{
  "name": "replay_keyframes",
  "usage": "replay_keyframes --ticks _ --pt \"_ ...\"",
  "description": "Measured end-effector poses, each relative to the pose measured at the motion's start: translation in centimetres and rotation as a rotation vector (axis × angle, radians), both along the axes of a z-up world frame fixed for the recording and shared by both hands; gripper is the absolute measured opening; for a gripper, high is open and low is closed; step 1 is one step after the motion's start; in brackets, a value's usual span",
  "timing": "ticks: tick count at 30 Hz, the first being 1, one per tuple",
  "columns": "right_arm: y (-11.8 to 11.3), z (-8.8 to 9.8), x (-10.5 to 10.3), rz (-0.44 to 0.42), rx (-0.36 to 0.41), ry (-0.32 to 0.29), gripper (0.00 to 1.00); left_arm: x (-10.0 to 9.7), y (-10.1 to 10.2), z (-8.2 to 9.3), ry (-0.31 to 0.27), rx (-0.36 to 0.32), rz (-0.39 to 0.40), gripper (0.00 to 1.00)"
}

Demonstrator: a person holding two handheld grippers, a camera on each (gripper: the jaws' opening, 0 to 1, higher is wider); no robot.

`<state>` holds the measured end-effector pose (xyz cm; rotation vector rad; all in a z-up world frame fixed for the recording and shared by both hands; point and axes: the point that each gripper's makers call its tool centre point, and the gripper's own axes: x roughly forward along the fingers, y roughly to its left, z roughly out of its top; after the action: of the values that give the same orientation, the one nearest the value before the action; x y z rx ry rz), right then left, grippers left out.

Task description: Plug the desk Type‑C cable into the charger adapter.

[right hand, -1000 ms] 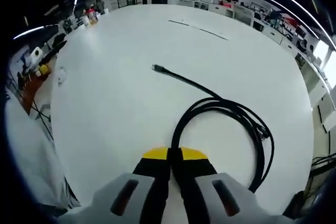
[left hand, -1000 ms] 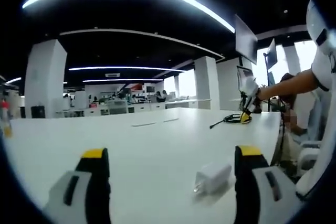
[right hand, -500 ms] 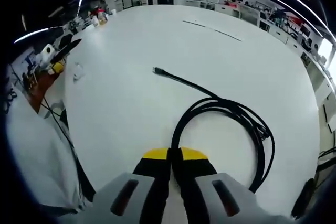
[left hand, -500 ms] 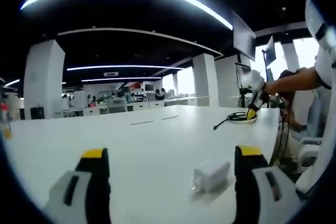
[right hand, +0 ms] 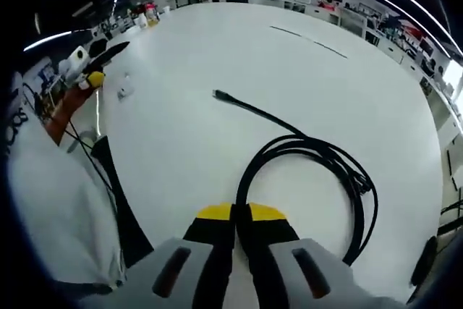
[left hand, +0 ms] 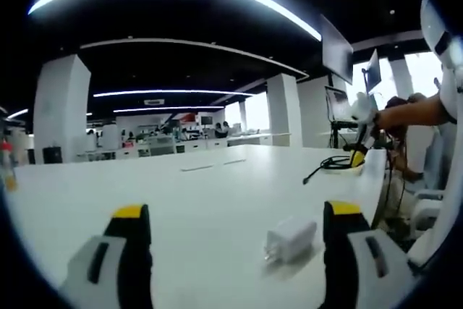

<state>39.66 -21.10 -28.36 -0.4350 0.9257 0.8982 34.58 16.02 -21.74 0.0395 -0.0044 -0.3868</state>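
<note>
In the left gripper view, the left gripper point(left hand: 235, 233) has its jaws spread wide low in the frame, and the white charger adapter point(left hand: 291, 240) lies on the white table point(left hand: 217, 193) just inside the right-hand jaw. In the right gripper view, the right gripper point(right hand: 241, 216) is pinched on the coiled black Type-C cable point(right hand: 318, 171), whose plug point(right hand: 217, 94) points toward the upper centre

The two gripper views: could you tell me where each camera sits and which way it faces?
Left gripper view: rides the left gripper, low over the table, facing the adapter; the person's arm holds the right gripper far right.
Right gripper view: rides the right gripper, looking down at the cable.
Shared: table, adapter, cable, both grippers.
</note>
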Motion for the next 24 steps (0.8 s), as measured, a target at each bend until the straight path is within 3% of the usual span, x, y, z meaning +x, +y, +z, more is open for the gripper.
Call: replay_keyframes --ticks 24 --pt "3.3 0.0 -6.4 0.058 0.048 0.052 0.04 -0.1 -0.6 -0.2 0.005 0.009 -0.011 1.00"
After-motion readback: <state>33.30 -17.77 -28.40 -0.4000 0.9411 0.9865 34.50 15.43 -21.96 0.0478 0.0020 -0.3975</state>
